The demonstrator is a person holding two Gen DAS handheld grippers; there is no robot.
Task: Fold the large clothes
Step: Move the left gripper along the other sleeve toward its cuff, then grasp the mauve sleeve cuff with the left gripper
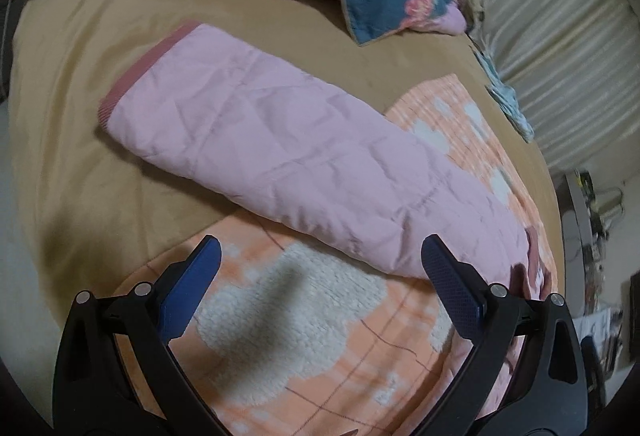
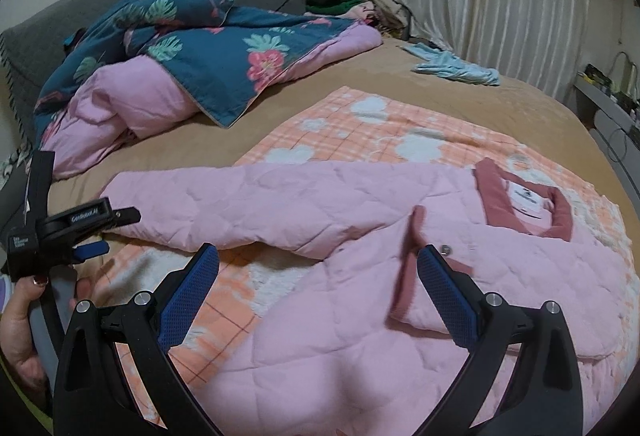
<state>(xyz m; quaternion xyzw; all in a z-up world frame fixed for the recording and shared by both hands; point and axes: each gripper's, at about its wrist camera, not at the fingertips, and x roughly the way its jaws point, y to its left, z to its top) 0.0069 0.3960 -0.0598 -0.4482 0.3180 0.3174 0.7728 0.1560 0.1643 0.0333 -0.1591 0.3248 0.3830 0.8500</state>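
Your left hand-held gripper [image 1: 320, 276], spread and empty, sits nearest the jacket [image 2: 340, 276] sleeve [image 1: 260, 148], which stretches away leftward

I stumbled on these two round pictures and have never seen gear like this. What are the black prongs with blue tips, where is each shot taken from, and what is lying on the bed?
There is no robot here: a person holds a two-finger gripper in each hand, with a wide-angle camera on each looking forward along the fingers. One picture comes from the left gripper, the other from the right gripper. Both are open and hold nothing.

In the right view the left gripper also shows at the edge, in the person's hand.

On the tan bed sheet lies an orange checked blanket, and on it a pink quilted jacket, one sleeve stretched out. Behind it sits a bunched teal floral quilt.
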